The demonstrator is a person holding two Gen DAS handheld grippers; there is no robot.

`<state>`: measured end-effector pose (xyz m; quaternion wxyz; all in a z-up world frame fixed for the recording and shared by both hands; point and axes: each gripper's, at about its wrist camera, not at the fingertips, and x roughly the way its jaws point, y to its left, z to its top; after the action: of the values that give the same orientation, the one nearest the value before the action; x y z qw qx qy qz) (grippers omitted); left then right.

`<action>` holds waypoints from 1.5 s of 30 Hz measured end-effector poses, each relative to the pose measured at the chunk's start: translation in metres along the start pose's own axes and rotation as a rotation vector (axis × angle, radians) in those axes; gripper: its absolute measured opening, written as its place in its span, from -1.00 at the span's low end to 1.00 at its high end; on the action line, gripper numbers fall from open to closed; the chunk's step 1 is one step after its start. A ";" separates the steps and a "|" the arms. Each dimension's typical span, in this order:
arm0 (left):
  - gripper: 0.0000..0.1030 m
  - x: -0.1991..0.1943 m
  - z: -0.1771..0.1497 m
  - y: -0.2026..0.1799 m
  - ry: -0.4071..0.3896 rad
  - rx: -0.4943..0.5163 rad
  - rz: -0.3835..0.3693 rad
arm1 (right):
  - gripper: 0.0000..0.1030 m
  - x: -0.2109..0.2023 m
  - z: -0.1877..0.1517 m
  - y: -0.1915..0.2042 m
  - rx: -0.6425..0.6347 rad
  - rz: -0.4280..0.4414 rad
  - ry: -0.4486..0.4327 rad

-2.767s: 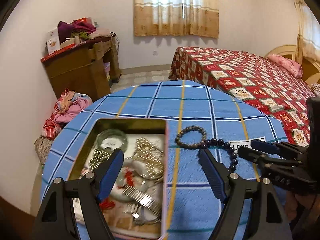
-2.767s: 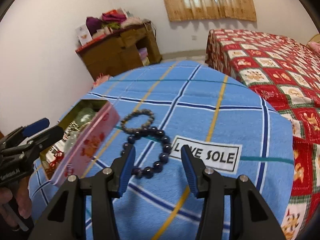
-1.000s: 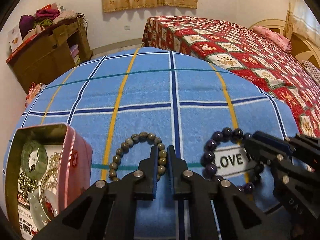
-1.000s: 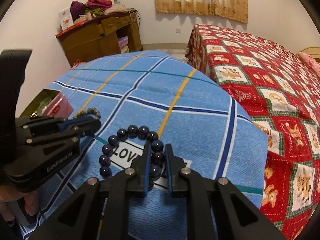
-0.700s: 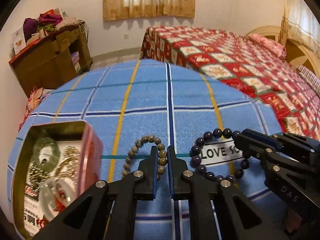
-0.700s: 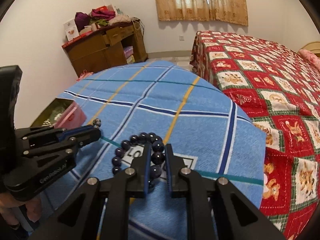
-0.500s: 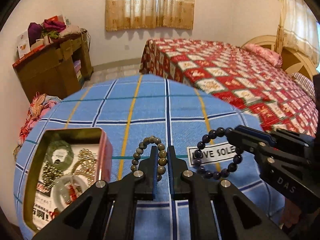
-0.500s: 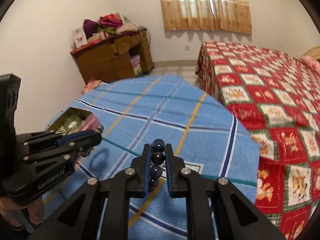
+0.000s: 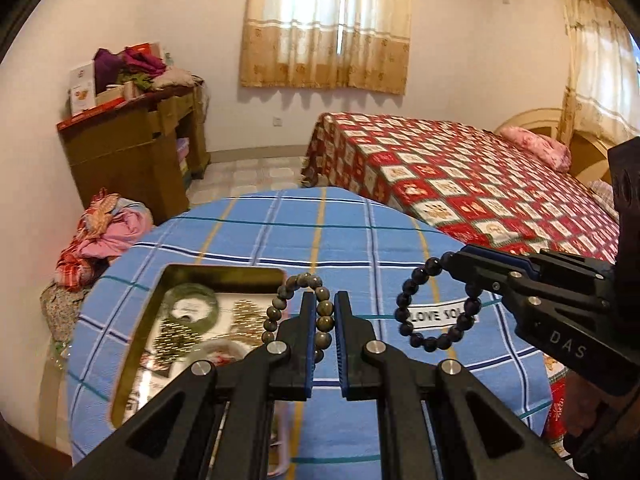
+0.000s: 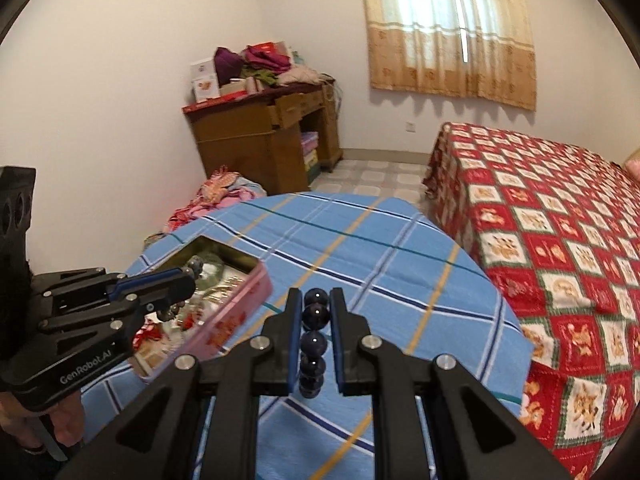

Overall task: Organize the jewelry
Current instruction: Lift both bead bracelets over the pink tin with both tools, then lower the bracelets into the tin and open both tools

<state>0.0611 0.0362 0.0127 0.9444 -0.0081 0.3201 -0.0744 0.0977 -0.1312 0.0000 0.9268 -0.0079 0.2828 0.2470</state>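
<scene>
My left gripper (image 9: 322,300) is shut on a grey-brown bead bracelet (image 9: 275,304), which hangs in the air over the right edge of the open tin box (image 9: 140,320). The tin holds several pieces of jewelry. To the right, my right gripper (image 9: 448,258) is shut on a dark purple bead bracelet (image 9: 401,314), which dangles above the blue plaid tablecloth (image 9: 256,240). In the right wrist view the dark beads (image 10: 314,342) run between the pads of the right gripper (image 10: 316,296). There the left gripper (image 10: 192,274) is over the pink-walled tin (image 10: 240,312).
A "LOVE SOLE" label (image 9: 434,315) lies on the cloth under the dark bracelet. A bed with a red quilt (image 9: 480,184) stands right of the table. A wooden desk (image 9: 132,152) and a pile of clothes (image 9: 100,236) are at the back left.
Both grippers have risen and lifted their bracelets off the cloth. The left one has shifted toward the tin, so its bracelet now hangs at the tin's edge.
</scene>
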 end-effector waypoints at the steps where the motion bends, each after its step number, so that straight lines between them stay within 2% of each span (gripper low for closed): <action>1: -0.85 -0.002 -0.001 0.004 -0.002 -0.005 0.007 | -0.70 0.000 0.001 0.004 -0.007 0.005 0.000; 13: -0.85 -0.011 -0.015 0.065 0.001 -0.104 0.111 | -0.70 0.008 0.026 0.061 -0.127 0.080 -0.017; 29: -0.84 -0.009 -0.028 0.093 0.023 -0.156 0.145 | -0.70 0.035 0.025 0.115 -0.217 0.150 0.005; 45: -0.84 0.001 -0.039 0.103 0.055 -0.175 0.149 | -0.70 0.051 0.015 0.126 -0.236 0.150 0.034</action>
<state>0.0518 0.1388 -0.0255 0.9339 -0.0644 0.3510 0.0239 0.0837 0.0052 0.0018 0.8935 -0.0997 0.2671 0.3470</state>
